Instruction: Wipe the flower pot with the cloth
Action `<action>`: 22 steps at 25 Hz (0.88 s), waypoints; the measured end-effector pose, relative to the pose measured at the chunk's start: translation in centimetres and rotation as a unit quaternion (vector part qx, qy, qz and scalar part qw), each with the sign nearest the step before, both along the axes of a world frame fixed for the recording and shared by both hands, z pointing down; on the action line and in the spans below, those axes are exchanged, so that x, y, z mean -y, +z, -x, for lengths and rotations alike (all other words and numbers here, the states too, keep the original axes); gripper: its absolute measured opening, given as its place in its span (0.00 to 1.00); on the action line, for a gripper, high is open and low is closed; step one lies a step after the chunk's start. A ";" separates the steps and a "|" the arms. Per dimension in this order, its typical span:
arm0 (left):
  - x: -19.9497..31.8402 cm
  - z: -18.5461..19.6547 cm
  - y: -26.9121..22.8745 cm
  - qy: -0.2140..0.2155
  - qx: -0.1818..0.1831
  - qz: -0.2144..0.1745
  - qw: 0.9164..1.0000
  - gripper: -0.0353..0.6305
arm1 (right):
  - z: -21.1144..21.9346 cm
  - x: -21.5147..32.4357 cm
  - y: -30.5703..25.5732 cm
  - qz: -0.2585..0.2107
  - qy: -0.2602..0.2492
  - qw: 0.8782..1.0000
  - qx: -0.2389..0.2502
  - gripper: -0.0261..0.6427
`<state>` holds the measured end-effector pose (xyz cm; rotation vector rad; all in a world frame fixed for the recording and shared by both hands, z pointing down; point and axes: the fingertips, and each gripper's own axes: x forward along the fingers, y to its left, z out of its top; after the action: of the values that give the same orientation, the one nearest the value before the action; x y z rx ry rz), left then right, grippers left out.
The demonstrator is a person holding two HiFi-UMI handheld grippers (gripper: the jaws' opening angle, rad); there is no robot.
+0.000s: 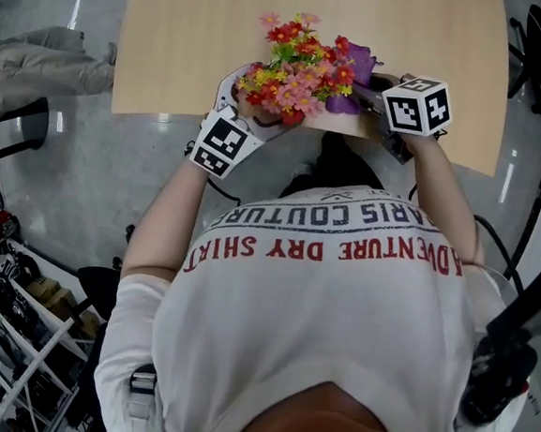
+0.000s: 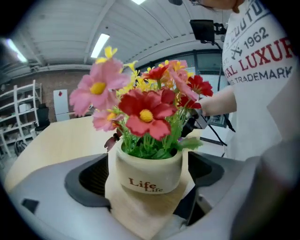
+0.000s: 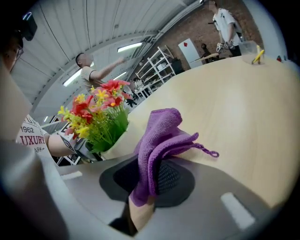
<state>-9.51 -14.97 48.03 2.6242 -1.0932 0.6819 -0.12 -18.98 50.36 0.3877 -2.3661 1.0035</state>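
While under strip lights (image 2: 101, 44), pale wooden table (image 1: 219, 46), grey floor (image 1: 86, 175).

My T-shirt (image 1: 320, 299): white, short sleeves, red block lettering on front, smaller grey print beside it. My left gripper (image 2: 147, 180): pale grey moulded shell, black ribbed pads in oval recesses. My right gripper (image 3: 143, 187): same grey shell, black dimpled pad. White cube with black square markers on each: left cube (image 1: 222, 143), right cube (image 1: 418, 105). Thin black cable (image 1: 218, 192) by left cube.
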 end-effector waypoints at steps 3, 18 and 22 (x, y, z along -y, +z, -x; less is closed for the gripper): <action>-0.9 0.2 -0.3 -0.067 -0.014 0.003 0.998 0.83 | -1.4 -1.0 -0.8 -0.009 0.036 0.999 0.011 0.11; -0.7 -0.8 0.4 -0.310 0.001 0.003 0.951 0.82 | -4.9 -9.0 -3.5 -0.042 0.104 0.993 0.039 0.11; -0.5 -0.7 0.3 -0.331 -0.012 -0.003 0.944 0.82 | -5.2 -9.3 -4.0 -0.045 0.114 0.992 0.044 0.11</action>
<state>-8.80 -14.44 48.35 2.0391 -1.8228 0.4834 5.07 -9.70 46.33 0.6729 -2.4939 1.0365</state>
